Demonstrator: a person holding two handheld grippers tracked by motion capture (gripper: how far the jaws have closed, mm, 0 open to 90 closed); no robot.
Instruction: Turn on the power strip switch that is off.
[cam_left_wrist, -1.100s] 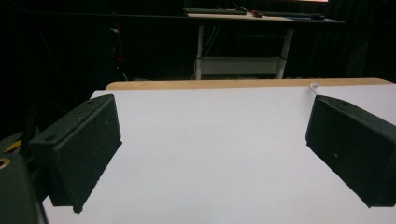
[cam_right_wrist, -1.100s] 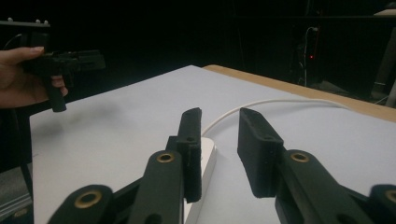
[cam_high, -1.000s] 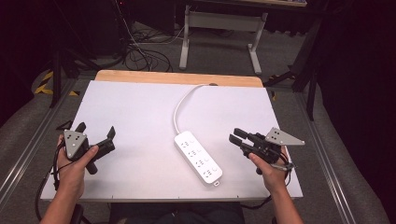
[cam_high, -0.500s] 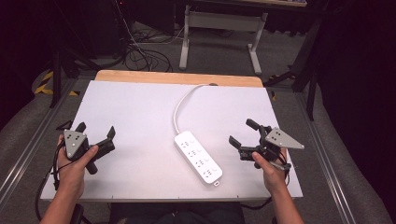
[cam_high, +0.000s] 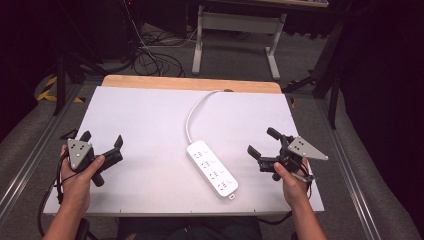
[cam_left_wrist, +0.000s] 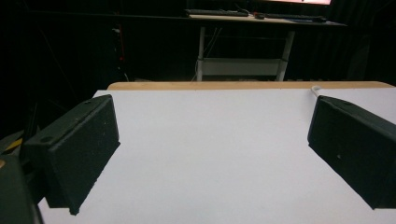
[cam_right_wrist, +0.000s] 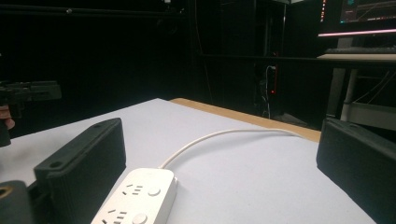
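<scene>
- My right gripper (cam_high: 264, 142) hovers low over the right side of the white tabletop (cam_high: 145, 125); its jaws have just been opening and now stand wide apart with nothing between them.
- My left gripper (cam_high: 102, 142) sits at the left side of the tabletop, jaws spread wide as well and empty; in the left gripper view I see bare white surface between them.
- The thing nearest my right gripper is the white plastic power strip (cam_high: 211, 167), lying flat near the middle of the tabletop, its long axis running from about 10 o'clock to 4 o'clock in the high view.
- Its white cord (cam_high: 192, 112) curves away toward 12 o'clock and runs off the far wooden edge (cam_high: 190, 83).
- From my right gripper the strip lies at about 9 o'clock, near but apart; in the right gripper view its end sits just beside my left-hand jaw, at about 7 o'clock.
- From my left gripper the strip is at 3 o'clock, well apart.
- I judge the work barely begun: the strip is untouched, nothing is plugged into its sockets, and approach and grasp are left to do.
</scene>
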